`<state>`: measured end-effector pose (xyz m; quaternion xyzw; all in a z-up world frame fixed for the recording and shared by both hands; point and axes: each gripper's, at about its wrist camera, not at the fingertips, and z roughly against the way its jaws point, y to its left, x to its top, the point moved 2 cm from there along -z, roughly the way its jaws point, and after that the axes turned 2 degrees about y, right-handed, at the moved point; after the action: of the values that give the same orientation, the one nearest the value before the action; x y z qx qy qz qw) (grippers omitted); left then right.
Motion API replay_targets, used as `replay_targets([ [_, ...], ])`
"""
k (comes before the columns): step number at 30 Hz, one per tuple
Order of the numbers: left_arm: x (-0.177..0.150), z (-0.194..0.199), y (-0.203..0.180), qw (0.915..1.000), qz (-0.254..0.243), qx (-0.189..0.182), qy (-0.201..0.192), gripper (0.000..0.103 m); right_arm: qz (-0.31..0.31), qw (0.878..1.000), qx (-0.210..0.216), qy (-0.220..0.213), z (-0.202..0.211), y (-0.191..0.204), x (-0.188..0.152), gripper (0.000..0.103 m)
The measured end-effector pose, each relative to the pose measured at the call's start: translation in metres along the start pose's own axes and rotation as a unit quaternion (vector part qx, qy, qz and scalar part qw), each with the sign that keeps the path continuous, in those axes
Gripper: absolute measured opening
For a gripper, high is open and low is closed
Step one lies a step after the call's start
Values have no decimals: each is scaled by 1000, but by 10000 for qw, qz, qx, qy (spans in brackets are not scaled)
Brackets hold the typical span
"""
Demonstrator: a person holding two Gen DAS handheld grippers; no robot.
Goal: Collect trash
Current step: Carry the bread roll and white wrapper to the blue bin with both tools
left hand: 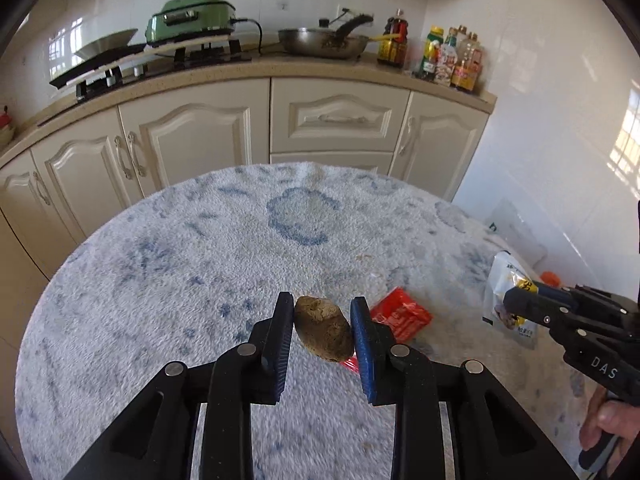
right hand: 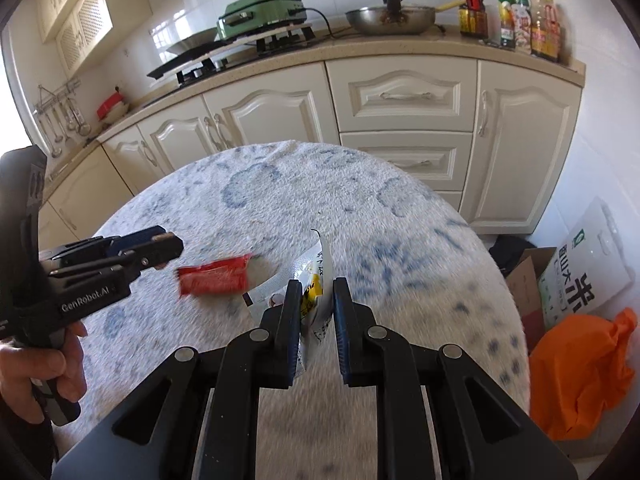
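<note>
Trash, left wrist view: we see a brown lump [left hand: 324, 328] clamped between the pads of our left gripper [left hand: 322, 322], just above the tabletop [left hand: 160, 264] with its fuzzy white-and-blue cover.
Red wrapper: the red wrapper [left hand: 401, 314] lies flat on the tabletop, just beyond the right-hand finger and partly hidden by it.
Right gripper here: our right gripper [left hand: 508, 304] comes in from the right edge, closed on a white snack packet [left hand: 502, 280].
Trash, right wrist view: the white snack packet [right hand: 316, 280] stands pinched between the narrow pads of the right gripper [right hand: 316, 300], its torn top pointing up.
Left gripper here: our left gripper [right hand: 172, 246] reaches in from the left, a hand [right hand: 36, 364] on its handle; the red wrapper [right hand: 214, 276] sits near its tip.
Floor: an orange bag [right hand: 580, 372] lies beside the table.
</note>
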<state>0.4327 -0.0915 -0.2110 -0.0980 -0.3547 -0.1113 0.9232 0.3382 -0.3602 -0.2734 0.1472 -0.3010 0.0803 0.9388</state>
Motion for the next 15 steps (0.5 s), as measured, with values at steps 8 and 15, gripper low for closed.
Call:
replay_targets([
  [8, -18, 83, -33, 9965, -192, -85, -803, 25, 91, 9993, -125, -347, 60, 7, -13, 15],
  [15, -38, 142, -72, 9911, -419, -427, -1190, 25, 156, 9972, -261, -689, 119, 5, -28, 15],
])
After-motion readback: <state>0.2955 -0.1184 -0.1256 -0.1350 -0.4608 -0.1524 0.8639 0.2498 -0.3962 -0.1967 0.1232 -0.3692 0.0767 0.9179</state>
